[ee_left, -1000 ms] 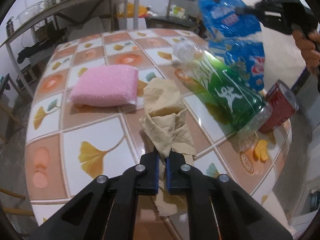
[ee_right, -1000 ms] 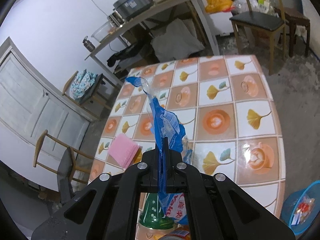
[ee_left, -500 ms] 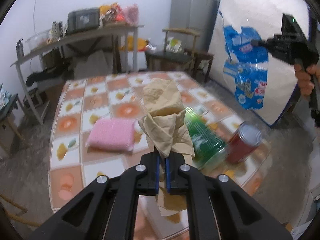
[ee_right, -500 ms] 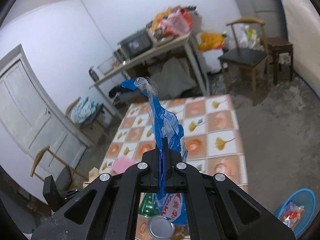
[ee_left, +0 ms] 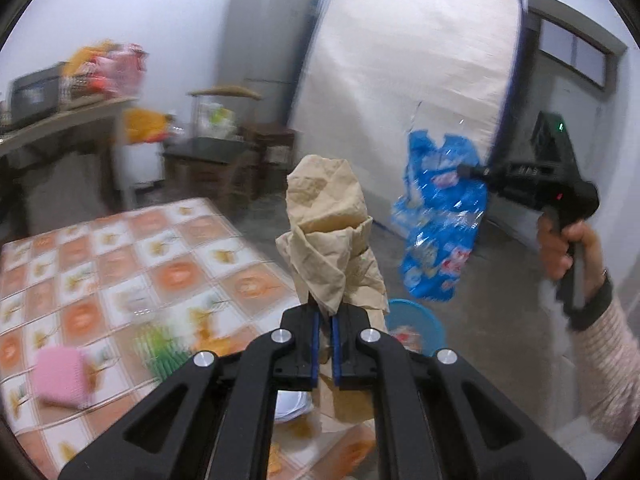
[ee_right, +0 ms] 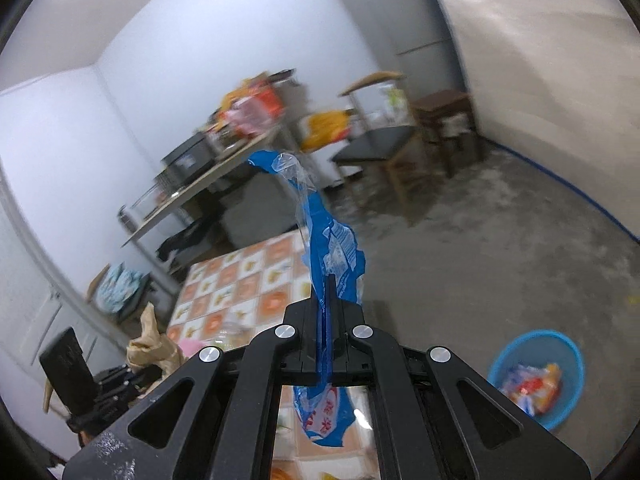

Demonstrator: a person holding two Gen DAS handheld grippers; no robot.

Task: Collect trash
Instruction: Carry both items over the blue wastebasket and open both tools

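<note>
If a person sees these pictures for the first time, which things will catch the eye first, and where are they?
First comes the crumpled brown paper, standing up from the shut left hand-held gripper in the middle of the left wrist view. Next is the bright blue plastic wrapper, pinched in the right hand-held gripper and hanging in the air. Then the blue basket on the grey floor at lower right, already holding colourful trash.
</note>
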